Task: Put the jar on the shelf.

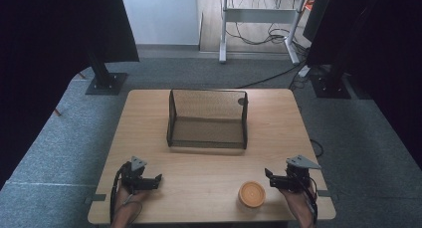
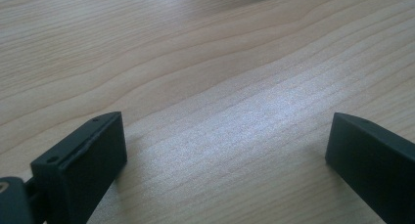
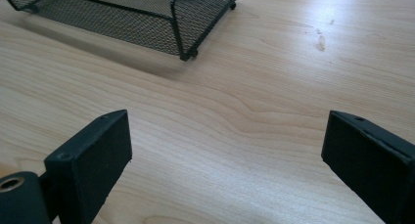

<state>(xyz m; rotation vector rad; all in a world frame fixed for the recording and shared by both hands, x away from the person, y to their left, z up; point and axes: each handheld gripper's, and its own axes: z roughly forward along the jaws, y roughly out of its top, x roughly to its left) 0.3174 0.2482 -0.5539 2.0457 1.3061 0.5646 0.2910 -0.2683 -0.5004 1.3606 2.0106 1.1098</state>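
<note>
A: Where is the orange lid (image 1: 251, 193)?

B: Low in the high view, right of centre, flat on the wooden counter (image 1: 209, 161) close to its near edge. It sits just beside the right hand-held gripper (image 1: 269, 176), to that gripper's left in the frame, not touching it.

A: And that gripper's state?

B: Its jaws are spread wide with nothing between them. In the right gripper view the two black jaws stand at the lower left and lower right corners, with bare wood between.

A: The left hand-held gripper (image 1: 158, 179)?

B: Lower left of the high view, held over the counter with its tip pointing toward the frame's centre. Its own view shows the jaws just as far apart, holding nothing, with only wood grain ahead.

A: Anything else on the counter?

B: A black mesh basket (image 1: 207, 119) in the middle of the high view, well apart from both grippers. Its corner (image 3: 182, 26) shows at the upper left of the right gripper view.
</note>
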